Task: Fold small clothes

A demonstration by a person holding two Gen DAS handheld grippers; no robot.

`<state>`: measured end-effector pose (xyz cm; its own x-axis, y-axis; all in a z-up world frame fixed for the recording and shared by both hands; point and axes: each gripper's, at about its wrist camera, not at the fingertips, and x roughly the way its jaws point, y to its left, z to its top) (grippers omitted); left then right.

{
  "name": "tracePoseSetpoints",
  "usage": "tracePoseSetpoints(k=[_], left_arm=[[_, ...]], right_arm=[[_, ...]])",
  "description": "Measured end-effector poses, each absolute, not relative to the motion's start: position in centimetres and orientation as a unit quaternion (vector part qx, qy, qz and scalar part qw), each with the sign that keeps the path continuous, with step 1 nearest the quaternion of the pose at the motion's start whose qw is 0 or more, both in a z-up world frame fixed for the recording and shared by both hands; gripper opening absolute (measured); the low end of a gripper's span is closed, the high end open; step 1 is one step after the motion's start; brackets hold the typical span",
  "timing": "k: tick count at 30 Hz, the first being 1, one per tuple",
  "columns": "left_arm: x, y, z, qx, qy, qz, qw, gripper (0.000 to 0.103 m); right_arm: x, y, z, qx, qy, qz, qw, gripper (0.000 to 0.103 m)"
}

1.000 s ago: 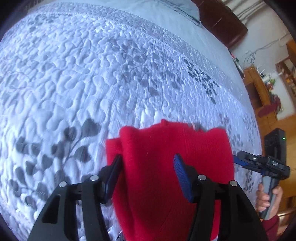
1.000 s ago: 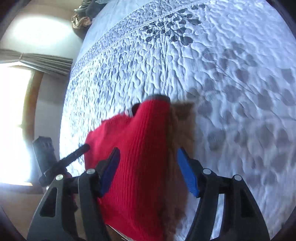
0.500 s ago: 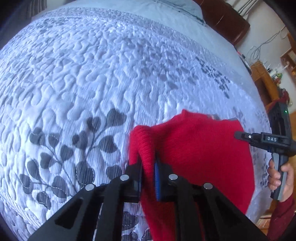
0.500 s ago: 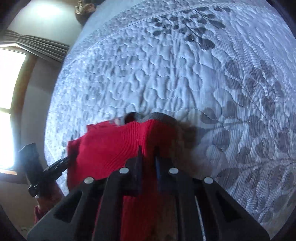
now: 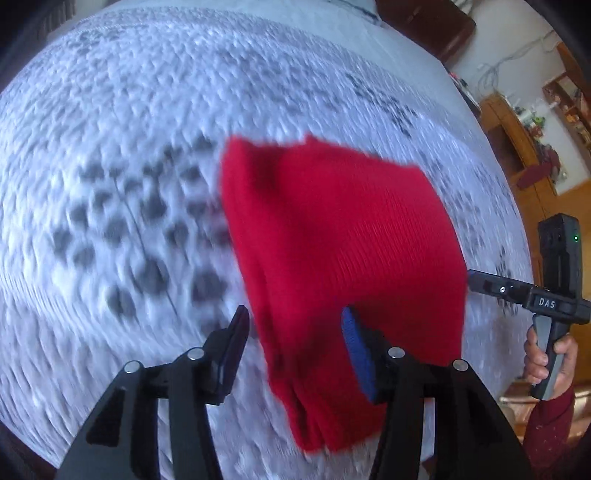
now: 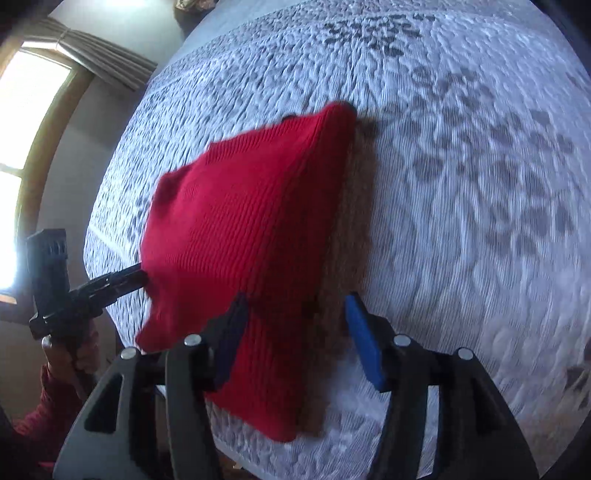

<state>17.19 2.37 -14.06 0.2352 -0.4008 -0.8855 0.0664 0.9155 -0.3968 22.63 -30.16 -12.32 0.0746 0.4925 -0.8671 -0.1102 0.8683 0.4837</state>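
Note:
A folded red knit garment lies on the white quilted bedspread near the bed's front edge. It also shows in the right wrist view. My left gripper is open, its jaws astride the garment's left folded edge, holding nothing. My right gripper is open over the garment's right edge, where a dark shadow falls on the quilt. Each gripper shows in the other's view, at the garment's far side: the right one and the left one.
The bedspread with grey leaf print stretches far ahead of both grippers. A dark headboard and wooden furniture stand at the back right. A bright window with a curtain is at the left of the right wrist view.
Both grippers were shut on the garment's edges half a second ago; both have opened and let go. The garment now lies flat, and both views are blurred by motion.

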Motion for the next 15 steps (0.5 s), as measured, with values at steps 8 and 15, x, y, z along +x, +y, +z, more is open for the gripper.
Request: tracePoseSetpoints(k=[8, 15], left_arm=[[12.3, -0.2, -15.8, -0.118, 0.616, -0.153, 0.764, 0.024], [11.5, -0.2, -16.3, -0.066, 0.617, -0.148, 0.770, 0.016]], right_arm=[[15.1, -29.5, -14.7, 0.164, 0.662, 0.183, 0.708, 0.049], [14.5, -28.8, -15.4, 0.171, 0.674, 0.178, 0.697, 0.021]])
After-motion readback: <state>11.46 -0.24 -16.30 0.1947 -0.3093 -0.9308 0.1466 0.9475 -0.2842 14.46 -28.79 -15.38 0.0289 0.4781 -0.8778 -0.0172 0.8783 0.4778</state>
